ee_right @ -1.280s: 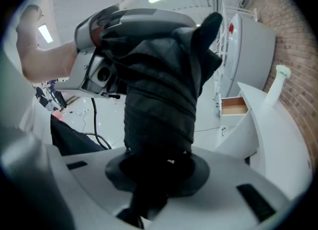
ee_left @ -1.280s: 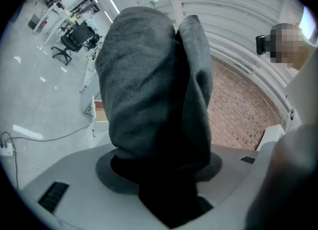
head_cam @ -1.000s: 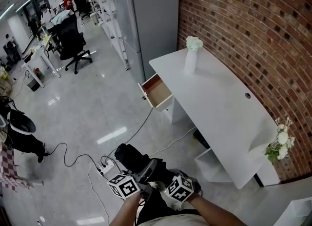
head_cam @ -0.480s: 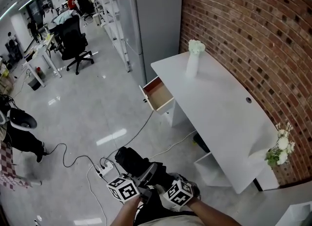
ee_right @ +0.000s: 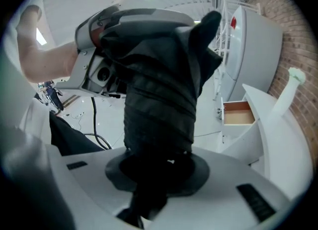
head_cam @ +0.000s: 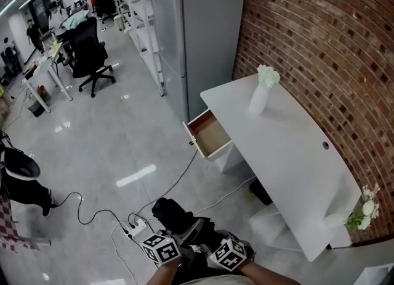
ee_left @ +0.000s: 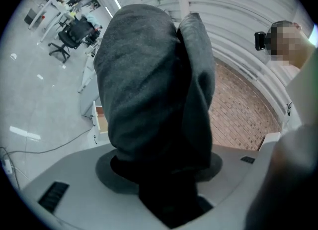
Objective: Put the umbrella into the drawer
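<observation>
Nearest to us, both grippers are clamped on the umbrella (head_cam: 176,213), a folded black bundle of soft, creased fabric that we carry above the floor, well short of the drawer. The left gripper (ee_left: 159,184) has its jaws closed on the thicker, matte grey-black end. The right gripper (ee_right: 156,174) pinches the tightly pleated part beside it.

Just left of the umbrella a white power strip (head_cam: 136,225) lies on the glossy pale grey floor (head_cam: 123,136). A thin cable (head_cam: 178,176) runs from it toward the desk.

To the right stands the surface (head_cam: 289,148), a smooth white desk with a long flat top set along a red brick wall (head_cam: 320,44) of rough, mortared courses. At its near right end we see a spray of white flowers (head_cam: 363,207). The drawer (head_cam: 211,135) stands pulled out from the desk's far left side, a shallow box with a tan wooden inside and a white front. A slim white vase (head_cam: 258,99) holding white blooms stands upright on the top beyond it.

Farther off rise a tall, plain grey cabinet (head_cam: 203,31) and, at the far left, a black wheeled office chair (head_cam: 86,56) beside white desks.
</observation>
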### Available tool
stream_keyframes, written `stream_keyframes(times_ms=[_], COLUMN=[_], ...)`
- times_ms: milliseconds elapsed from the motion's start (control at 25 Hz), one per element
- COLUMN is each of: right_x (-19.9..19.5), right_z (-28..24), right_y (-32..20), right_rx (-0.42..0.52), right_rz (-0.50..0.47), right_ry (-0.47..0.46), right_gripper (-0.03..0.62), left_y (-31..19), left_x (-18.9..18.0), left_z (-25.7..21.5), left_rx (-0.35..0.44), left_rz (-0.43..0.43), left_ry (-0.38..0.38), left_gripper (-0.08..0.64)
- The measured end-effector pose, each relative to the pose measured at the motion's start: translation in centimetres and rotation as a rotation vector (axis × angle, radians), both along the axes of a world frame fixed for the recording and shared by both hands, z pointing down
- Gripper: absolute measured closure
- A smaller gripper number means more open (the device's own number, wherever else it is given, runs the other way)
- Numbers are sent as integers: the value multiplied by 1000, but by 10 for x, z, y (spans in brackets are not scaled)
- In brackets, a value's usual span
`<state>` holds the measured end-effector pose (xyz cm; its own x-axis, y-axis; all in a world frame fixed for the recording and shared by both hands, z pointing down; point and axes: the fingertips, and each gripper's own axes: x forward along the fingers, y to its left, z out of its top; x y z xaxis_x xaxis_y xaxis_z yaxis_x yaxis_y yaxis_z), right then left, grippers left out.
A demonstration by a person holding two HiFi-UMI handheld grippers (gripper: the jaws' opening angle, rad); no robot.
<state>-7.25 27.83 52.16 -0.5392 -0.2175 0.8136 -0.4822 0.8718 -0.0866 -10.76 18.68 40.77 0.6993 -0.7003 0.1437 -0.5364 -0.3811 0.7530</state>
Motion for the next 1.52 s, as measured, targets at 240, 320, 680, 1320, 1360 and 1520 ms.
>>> stream_keyframes(times_ms=[240, 320, 680, 1320, 1360, 1520], right_x=[-28, -35, -33, 28, 30, 28], right_z=[5, 4, 0, 21, 22, 19], right_y=[-43, -51, -84, -205, -211, -226], right_rx=[-13, -19, -37, -108, -116, -159], right_rz=[40, 43, 138, 162, 165, 190], right_ry=[38, 48, 8, -133, -149, -231], right_gripper=[494, 494, 494, 494, 494, 495], left_y=[-46, -55, -94, -224, -230, -251], left_x=[-30, -38, -23, 56, 60, 68], left_z=[9, 9, 6, 32, 33, 31], left_rx=[-19, -28, -31, -105, -109, -112], left_rz=[31, 32, 99, 91, 89, 73], left_ry=[40, 48, 26, -125, -142, -206], left_gripper=[321, 321, 321, 321, 321, 318])
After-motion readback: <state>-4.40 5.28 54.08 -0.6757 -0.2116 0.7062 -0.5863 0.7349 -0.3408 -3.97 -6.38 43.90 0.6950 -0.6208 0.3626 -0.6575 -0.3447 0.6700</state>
